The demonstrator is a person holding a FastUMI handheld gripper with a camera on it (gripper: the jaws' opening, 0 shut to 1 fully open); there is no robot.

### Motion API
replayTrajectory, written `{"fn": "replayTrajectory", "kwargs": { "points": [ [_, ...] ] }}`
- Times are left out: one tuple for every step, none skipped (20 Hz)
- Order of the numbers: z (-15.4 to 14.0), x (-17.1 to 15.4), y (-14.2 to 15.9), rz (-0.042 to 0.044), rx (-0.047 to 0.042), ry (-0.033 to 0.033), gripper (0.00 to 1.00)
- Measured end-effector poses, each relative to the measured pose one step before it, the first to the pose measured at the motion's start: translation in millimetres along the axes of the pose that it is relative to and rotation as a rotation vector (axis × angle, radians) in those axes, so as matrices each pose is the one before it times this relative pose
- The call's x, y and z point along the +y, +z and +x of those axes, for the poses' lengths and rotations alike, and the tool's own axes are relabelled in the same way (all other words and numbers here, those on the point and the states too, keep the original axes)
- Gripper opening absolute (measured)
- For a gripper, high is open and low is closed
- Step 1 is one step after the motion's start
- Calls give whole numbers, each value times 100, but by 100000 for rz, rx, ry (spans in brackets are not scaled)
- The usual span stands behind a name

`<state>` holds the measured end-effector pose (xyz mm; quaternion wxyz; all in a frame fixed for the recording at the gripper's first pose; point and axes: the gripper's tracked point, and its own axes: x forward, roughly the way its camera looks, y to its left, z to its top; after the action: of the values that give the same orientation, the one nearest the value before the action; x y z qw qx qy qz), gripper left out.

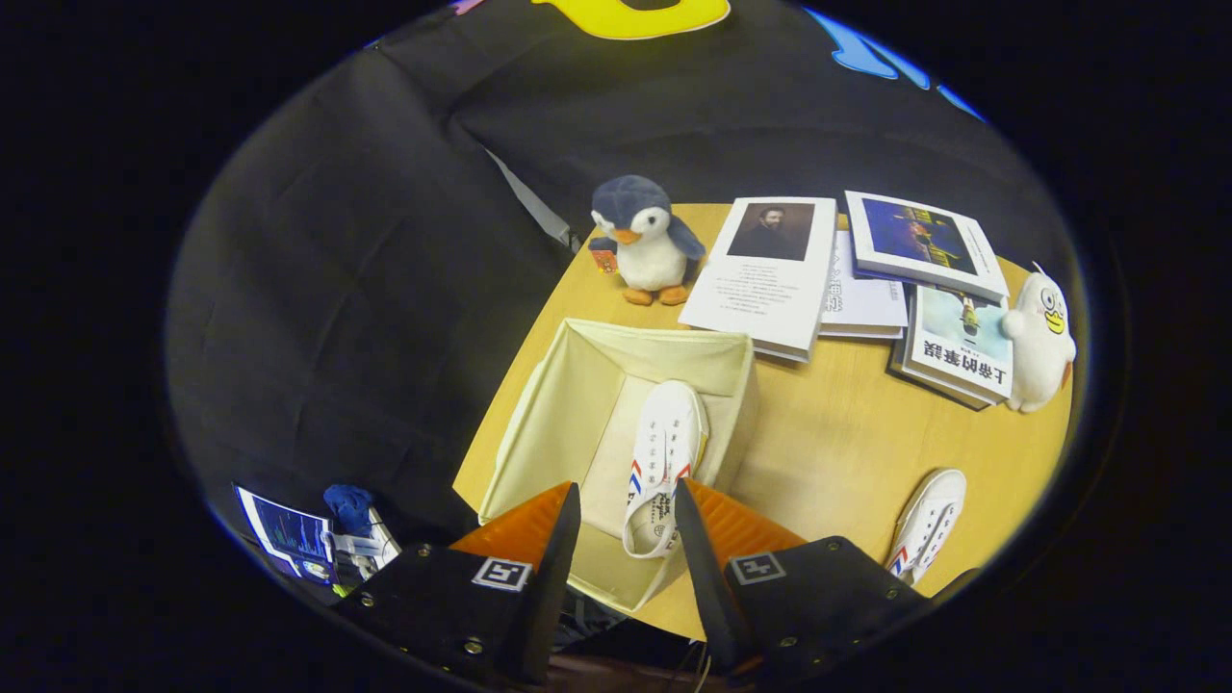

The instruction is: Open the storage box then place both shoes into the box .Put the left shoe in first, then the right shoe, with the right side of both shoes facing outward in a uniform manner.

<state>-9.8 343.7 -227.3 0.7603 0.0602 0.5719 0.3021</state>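
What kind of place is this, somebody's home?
Probably a staged recording booth, not a home: black cloth wall behind a small wooden table set with books, plush toys and a fabric storage box; gripper open.

A white shoe (662,462) is seen inside the open box (558,404), its heel between the parted fingers of the gripper (628,525). A second shoe (929,525) is laid on the table (828,452). Beyond the box, a penguin (643,241) and books (770,269) are set.
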Motion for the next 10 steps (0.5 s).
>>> {"fn": "replayTrajectory", "kwargs": {
  "points": [
    [-640, -889, -300, 1832, -241, 42, 60],
    [-469, -1075, -378, 1352, 114, -549, 60],
    [-516, -1064, -310, 1453, -251, -822, 60],
    [-555, -1087, -462, 1837, -289, -822, 60],
    [-526, -1248, -422, 1953, -236, -845, 60],
    [110, -897, -606, 1781, -150, -871, 60],
    [-468, -1534, -437, 2049, 240, -1047, 60],
    [-255, -1369, -419, 1925, 246, -1076, 60],
    [-333, -1495, -326, 2547, 63, -1383, 60],
    [-246, -1383, -323, 2343, 38, -1197, 60]
  ]
}}
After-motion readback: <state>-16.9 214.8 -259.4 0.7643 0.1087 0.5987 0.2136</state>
